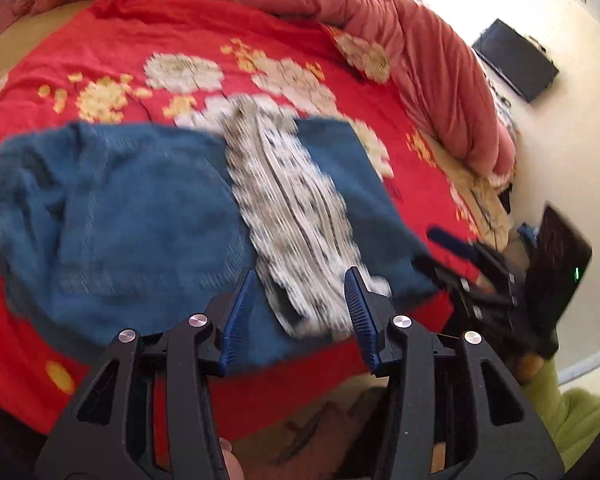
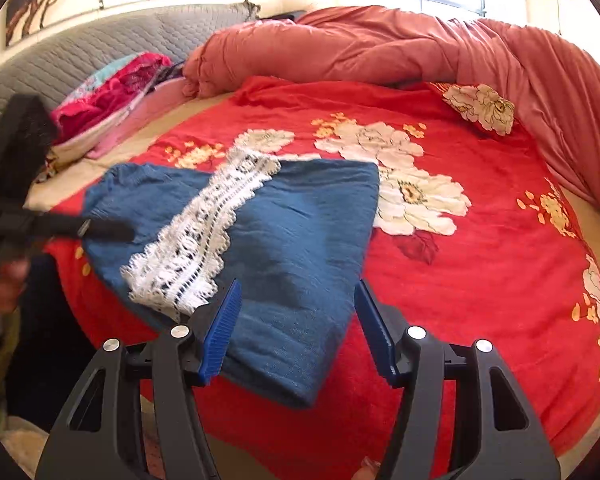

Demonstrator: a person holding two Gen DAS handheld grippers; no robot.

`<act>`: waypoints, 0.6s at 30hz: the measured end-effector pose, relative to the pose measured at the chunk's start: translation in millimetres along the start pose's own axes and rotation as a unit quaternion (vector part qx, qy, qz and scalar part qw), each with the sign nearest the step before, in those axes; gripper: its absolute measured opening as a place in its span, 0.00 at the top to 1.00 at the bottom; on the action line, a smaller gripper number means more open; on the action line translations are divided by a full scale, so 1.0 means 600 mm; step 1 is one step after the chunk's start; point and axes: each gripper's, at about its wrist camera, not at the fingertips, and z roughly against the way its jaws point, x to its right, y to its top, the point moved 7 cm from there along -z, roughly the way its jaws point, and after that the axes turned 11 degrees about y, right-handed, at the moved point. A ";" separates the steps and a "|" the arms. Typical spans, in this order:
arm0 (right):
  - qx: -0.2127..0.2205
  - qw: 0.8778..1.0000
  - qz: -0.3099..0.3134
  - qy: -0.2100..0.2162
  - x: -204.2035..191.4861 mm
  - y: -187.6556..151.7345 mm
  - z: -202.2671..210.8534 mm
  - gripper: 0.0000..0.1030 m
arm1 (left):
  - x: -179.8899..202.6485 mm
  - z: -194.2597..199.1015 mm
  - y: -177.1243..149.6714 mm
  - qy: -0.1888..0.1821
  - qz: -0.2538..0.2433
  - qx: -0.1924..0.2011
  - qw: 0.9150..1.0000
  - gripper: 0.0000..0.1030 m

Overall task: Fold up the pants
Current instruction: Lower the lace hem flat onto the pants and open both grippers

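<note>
Basically blue pants (image 2: 292, 240) w/ lace strip (image 2: 196, 240) lie folded on red blanket (image 2: 480, 272), left gripper (image 1: 300, 312) + right gripper (image 2: 298, 328) jaws apart, nothing clamped; only right view shows pillows (image 2: 112, 100).

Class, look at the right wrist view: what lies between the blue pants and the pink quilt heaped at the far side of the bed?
Only the red flowered bedspread, with its white blossoms, lies between the blue pants and the pink quilt; the right wrist view shows this.

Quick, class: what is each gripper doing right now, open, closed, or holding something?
Left gripper: open, holding nothing, above the blue pants.
Right gripper: open, holding nothing.
</note>
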 end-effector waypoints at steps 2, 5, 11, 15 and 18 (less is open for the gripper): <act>-0.002 1.000 -0.005 0.003 0.003 -0.006 -0.005 0.44 | 0.023 -0.002 -0.028 0.005 -0.027 -0.007 1.000 0.64; -0.003 1.000 -0.011 0.006 0.006 -0.012 -0.006 0.44 | 0.045 -0.003 -0.044 0.019 -0.048 -0.002 0.999 0.64; -0.003 1.000 -0.009 0.012 0.001 -0.016 -0.006 0.44 | 0.069 -0.016 -0.031 0.083 -0.101 0.025 0.991 0.64; -0.008 1.000 -0.014 0.014 0.004 -0.021 -0.012 0.44 | 0.068 -0.038 -0.029 0.112 -0.123 0.034 0.985 0.81; -0.008 1.000 -0.015 0.016 0.004 -0.021 -0.012 0.44 | 0.057 -0.033 -0.028 0.110 -0.117 0.034 0.986 0.93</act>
